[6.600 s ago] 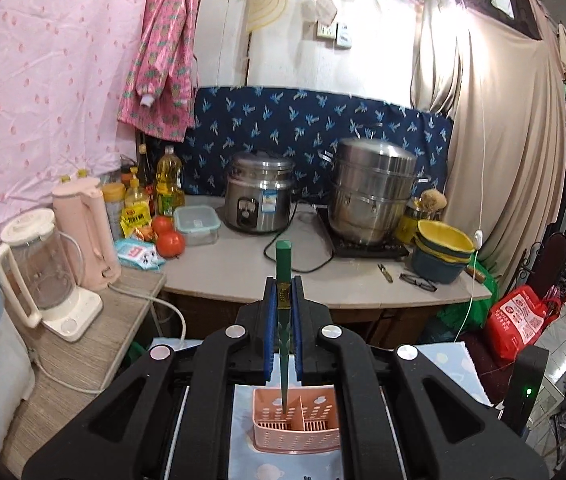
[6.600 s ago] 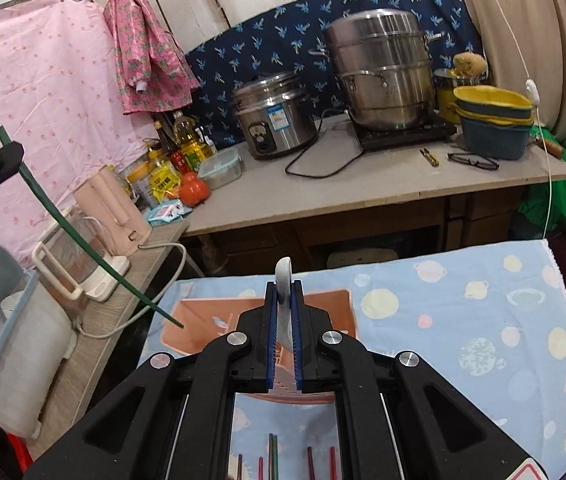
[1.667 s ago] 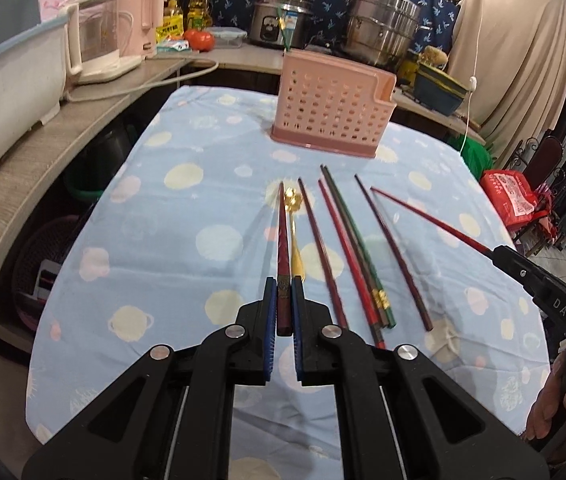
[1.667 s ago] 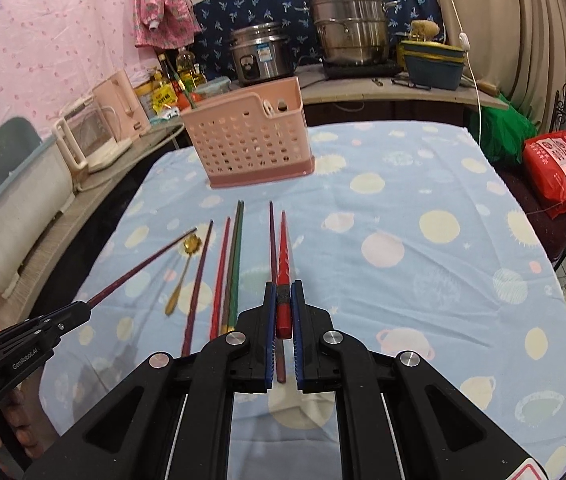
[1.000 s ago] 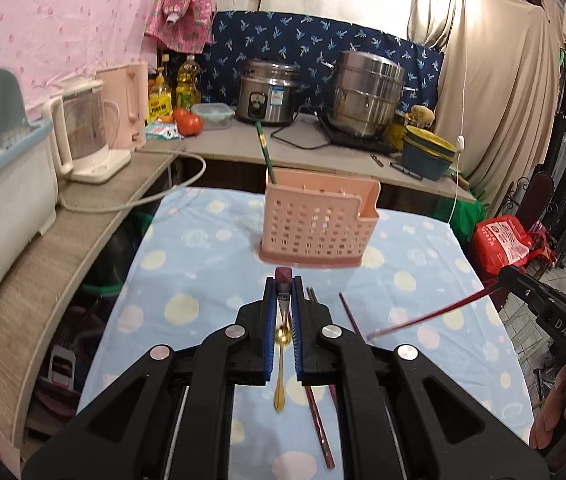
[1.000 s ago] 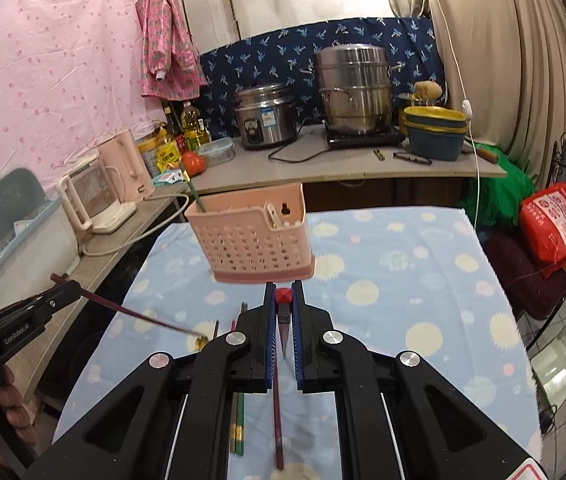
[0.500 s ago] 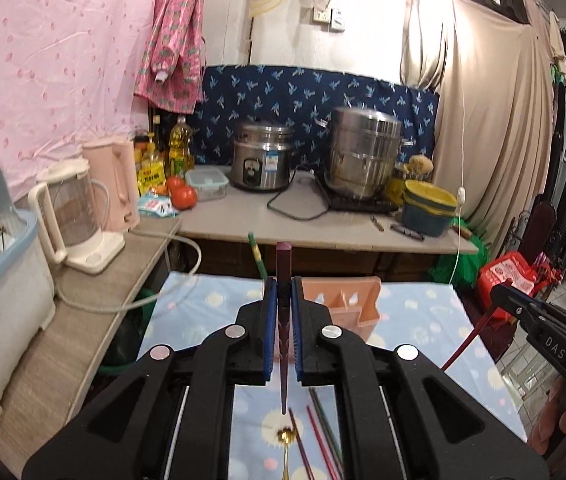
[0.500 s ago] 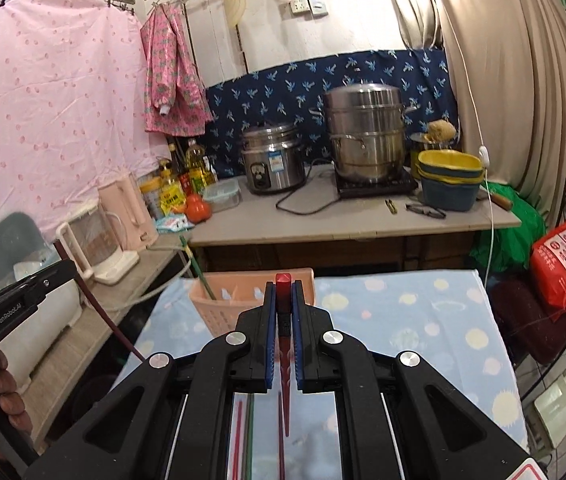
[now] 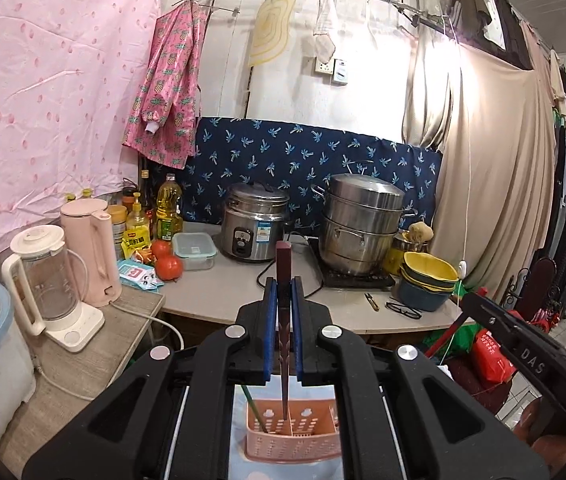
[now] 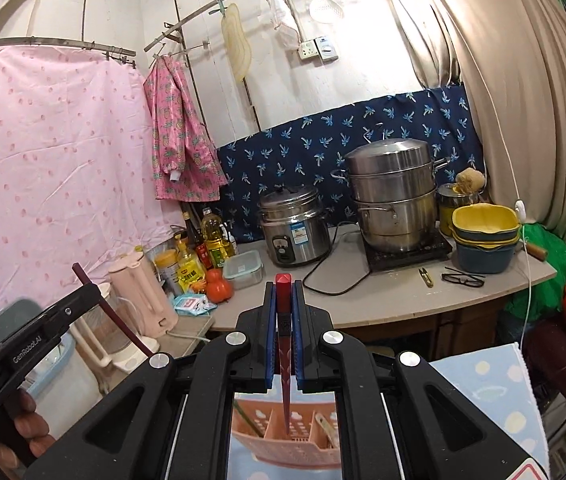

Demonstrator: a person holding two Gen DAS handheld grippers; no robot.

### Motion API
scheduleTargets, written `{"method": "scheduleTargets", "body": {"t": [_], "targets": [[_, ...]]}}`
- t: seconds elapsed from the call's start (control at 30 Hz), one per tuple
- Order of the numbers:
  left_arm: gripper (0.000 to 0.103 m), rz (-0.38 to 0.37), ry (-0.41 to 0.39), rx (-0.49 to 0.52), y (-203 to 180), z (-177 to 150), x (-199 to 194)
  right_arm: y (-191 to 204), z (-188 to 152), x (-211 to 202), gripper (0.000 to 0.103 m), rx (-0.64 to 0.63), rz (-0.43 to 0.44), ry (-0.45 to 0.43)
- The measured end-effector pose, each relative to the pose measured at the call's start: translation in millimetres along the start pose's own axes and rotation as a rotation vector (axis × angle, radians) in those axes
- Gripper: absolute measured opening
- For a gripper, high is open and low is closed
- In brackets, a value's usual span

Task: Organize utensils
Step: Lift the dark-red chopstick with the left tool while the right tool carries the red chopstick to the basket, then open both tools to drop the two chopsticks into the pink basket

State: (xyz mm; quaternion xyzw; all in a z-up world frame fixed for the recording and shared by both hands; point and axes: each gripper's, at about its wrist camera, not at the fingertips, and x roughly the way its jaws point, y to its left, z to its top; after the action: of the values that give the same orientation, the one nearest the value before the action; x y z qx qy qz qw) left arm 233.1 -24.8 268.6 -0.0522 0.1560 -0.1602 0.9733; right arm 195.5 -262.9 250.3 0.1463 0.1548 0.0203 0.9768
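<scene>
Both my jaws clamp upright chopsticks, the dark chopstick (image 9: 283, 320) and red chopstick (image 10: 284, 332), tips aimed down into the pink basket (image 9: 293, 438) directly below.

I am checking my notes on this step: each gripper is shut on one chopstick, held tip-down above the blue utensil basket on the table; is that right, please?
Only the colour is wrong: the utensil basket is pink, not blue, as the left wrist view shows. The rest stands: the left gripper is shut on a dark red chopstick, the right gripper on a bright red chopstick, both tip-down above the basket.
</scene>
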Motion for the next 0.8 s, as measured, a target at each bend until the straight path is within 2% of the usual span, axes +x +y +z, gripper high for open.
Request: {"method": "scheduleTargets", "body": {"t": [0.17,0.37,0.53,0.6,0.63,0.7,0.73,0.77,0.8], "targets": [[0.007,0.005,0.031,-0.023,12.9,-20.0,34.9,-6.7,-21.4,43.0,0.007,0.036,0.003,0.044],[0.007,0.02,0.134,-0.06,33.6,-65.9,72.8,-22.9,-69.8,84.1,0.007,0.069,-0.008,0.159],[0.007,0.031,0.186,-0.083,44.4,-91.7,87.2,-30.9,-97.1,97.7,0.007,0.071,-0.031,0.221],[0.008,0.033,0.2,-0.082,46.7,-98.6,88.7,-31.6,-101.1,97.7,0.01,0.065,-0.046,0.223],[0.008,0.044,0.204,-0.083,47.8,-102.4,88.4,-32.9,-102.0,95.4,0.016,0.065,-0.057,0.215],[0.018,0.069,0.206,-0.083,48.2,-107.6,86.3,-35.1,-104.0,91.3,0.024,0.066,-0.067,0.209],[0.032,0.087,0.21,-0.083,49.7,-110.9,84.6,-36.4,-105.0,87.1,0.028,0.068,-0.073,0.205],[0.039,0.099,0.212,-0.085,50.6,-113.2,83.1,-37.1,-105.7,84.3,0.029,0.068,-0.073,0.203],[0.039,0.109,0.215,-0.085,51.8,-116.1,80.9,-37.7,-106.7,80.2,0.029,0.065,-0.076,0.202]]}}
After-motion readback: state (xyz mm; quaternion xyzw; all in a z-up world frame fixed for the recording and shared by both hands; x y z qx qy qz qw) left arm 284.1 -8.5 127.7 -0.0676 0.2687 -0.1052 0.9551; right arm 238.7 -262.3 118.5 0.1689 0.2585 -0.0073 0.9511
